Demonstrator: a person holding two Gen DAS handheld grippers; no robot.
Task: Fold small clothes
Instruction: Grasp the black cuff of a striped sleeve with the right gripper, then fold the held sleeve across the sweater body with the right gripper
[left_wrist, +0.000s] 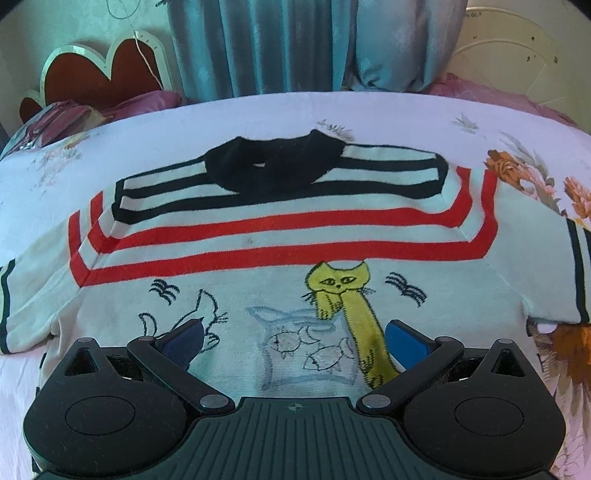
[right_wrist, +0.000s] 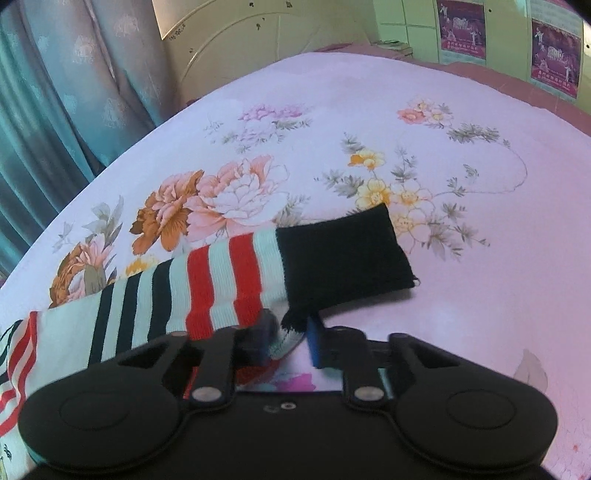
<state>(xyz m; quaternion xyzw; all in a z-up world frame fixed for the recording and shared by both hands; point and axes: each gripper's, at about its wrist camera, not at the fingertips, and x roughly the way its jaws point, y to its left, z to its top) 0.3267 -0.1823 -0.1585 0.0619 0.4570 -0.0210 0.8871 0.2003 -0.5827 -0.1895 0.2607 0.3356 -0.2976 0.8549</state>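
A small white sweater (left_wrist: 258, 236) lies flat and face up on the bed, with a black collar (left_wrist: 273, 166), red and black stripes and a yellow cat drawing (left_wrist: 343, 288). My left gripper (left_wrist: 295, 339) hovers open over its lower front, blue pads wide apart with nothing between them. In the right wrist view the sweater's striped sleeve (right_wrist: 221, 280) stretches out to the right and ends in a black cuff (right_wrist: 343, 254). My right gripper (right_wrist: 291, 338) is shut on the sleeve's near edge just beside the cuff, with a fold of fabric pinched between its pads.
The floral bed sheet (right_wrist: 369, 129) spreads out beyond the sleeve to the right. Teal curtains (left_wrist: 258, 44) hang behind the bed. A red heart-shaped board (left_wrist: 103, 70) and purple pillows (left_wrist: 140, 103) sit at the far left, and a cream headboard (right_wrist: 240, 44) stands at the back.
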